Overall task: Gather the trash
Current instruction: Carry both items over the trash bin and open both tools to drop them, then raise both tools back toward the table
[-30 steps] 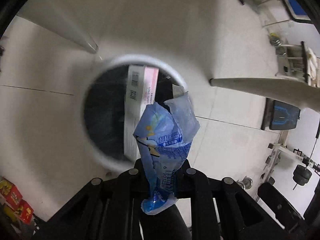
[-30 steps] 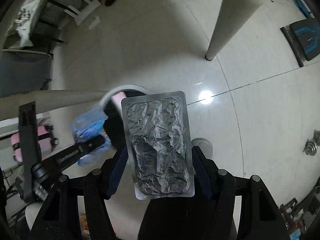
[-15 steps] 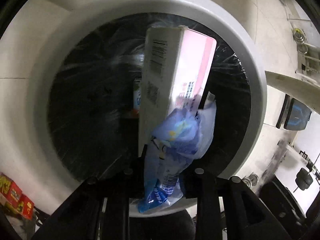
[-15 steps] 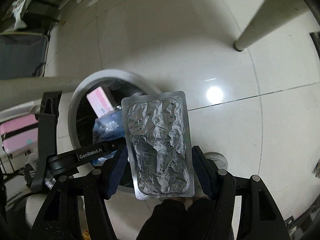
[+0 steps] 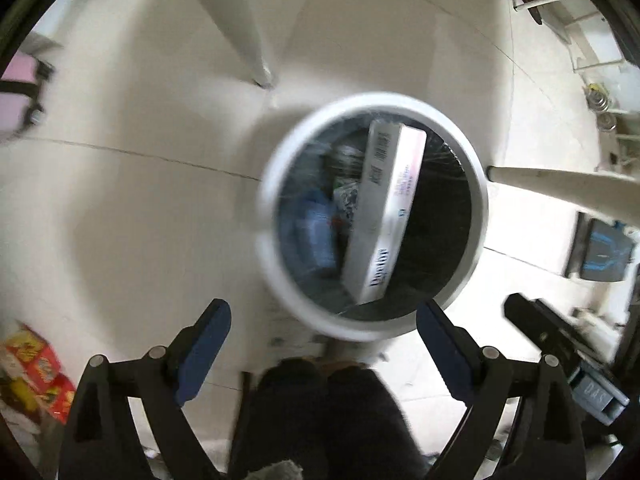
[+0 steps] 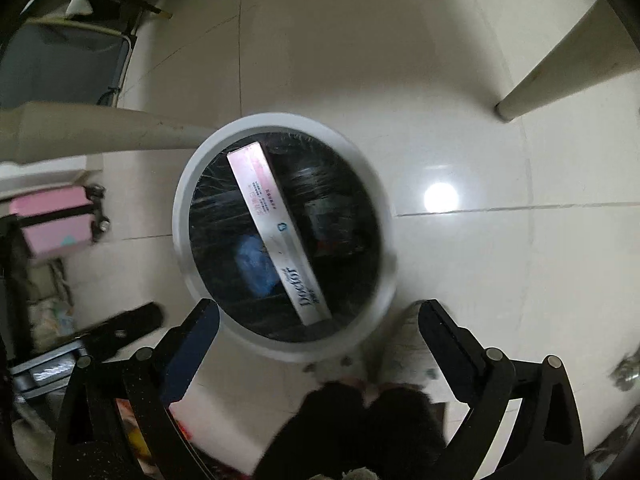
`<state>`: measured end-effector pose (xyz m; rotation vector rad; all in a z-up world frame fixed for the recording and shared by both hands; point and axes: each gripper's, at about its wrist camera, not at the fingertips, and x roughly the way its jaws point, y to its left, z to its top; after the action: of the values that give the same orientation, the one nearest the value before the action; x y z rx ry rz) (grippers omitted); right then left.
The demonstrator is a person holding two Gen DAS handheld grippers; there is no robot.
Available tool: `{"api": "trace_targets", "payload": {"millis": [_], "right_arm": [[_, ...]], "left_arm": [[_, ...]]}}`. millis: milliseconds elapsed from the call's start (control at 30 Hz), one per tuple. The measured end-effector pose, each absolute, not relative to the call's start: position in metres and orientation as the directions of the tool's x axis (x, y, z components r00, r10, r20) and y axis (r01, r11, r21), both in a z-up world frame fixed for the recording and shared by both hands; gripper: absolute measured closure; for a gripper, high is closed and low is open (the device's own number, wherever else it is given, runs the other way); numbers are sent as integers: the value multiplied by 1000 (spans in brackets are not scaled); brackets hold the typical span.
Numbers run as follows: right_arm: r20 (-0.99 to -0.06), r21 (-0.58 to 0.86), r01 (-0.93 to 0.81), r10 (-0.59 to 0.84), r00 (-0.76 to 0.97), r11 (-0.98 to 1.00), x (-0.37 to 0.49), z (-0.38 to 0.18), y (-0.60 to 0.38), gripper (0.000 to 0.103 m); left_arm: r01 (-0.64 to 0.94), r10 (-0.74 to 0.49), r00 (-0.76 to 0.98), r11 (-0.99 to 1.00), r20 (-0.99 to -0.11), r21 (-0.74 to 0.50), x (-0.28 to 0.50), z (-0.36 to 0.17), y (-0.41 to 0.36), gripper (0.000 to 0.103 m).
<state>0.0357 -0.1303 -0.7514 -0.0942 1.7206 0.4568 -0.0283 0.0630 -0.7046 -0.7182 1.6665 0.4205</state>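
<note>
- Now both grippers are hanging over the white trash bin [image 5: 276, 184], the drop-off step ending.
- Left gripper [image 5: 322, 344] and right gripper [image 6: 318, 340]: jaws have just been opening, nothing between them.
- Blue wrapper [image 6: 254, 266] is lying inside beside the toothpaste box [image 6: 276, 236].
- Next move, likely: fetching further litter.

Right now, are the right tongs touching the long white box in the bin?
Apart. The right wrist view shows the right tongs open, above the long white box.
</note>
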Motion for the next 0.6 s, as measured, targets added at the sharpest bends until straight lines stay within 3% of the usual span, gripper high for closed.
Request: {"api": "trace_targets", "payload": {"millis": [100, 333, 600], "right_arm": [[-980, 175, -363, 127, -154, 915, 30, -718, -131, 2], [-996, 87, -410, 68, -61, 908, 15, -611, -136, 2], [-993, 118, -397, 120, -19, 910, -4, -490, -151, 2]], "left_arm": [[-624, -127, -106, 780, -986, -34, -33, -671, 67, 8], [-575, -53, -73, 818, -996, -1, -50, -569, 61, 8], [-521, -16, -24, 853, -1000, -2, -52, -490, 44, 8]]}}
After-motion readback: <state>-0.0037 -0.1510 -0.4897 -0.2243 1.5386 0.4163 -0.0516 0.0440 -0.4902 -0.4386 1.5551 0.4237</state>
